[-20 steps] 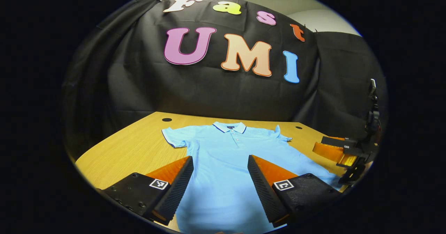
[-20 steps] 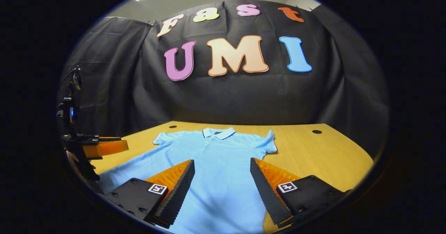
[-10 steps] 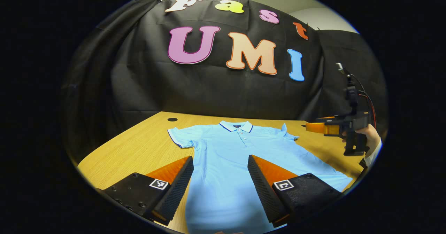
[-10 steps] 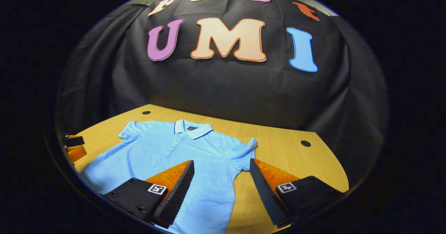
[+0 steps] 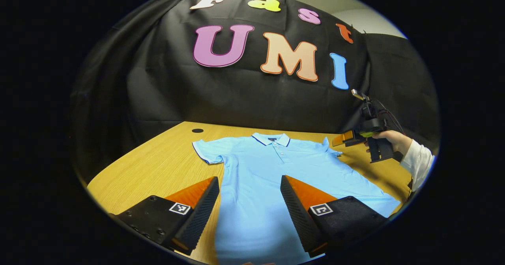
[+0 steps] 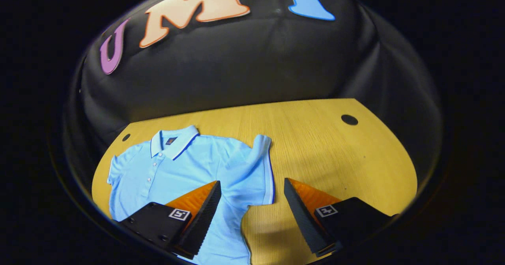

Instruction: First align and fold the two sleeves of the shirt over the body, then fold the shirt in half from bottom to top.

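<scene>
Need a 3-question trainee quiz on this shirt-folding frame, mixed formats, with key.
1. True or false: the shirt lies flat with both sleeves unfolded.
2. Which gripper is nearest a sleeve? A) left gripper B) right gripper
3. Fill in: both grippers' jaws are ____.

Key: 1 true; 2 B, it is above the sleeve in the right gripper view; 3 open.

Probably a recording booth: black cloth wall (image 5: 244, 99), wooden table (image 6: 315, 139).

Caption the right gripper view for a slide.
Open right gripper poised over the sleeve of a flat polo shirt.
</scene>
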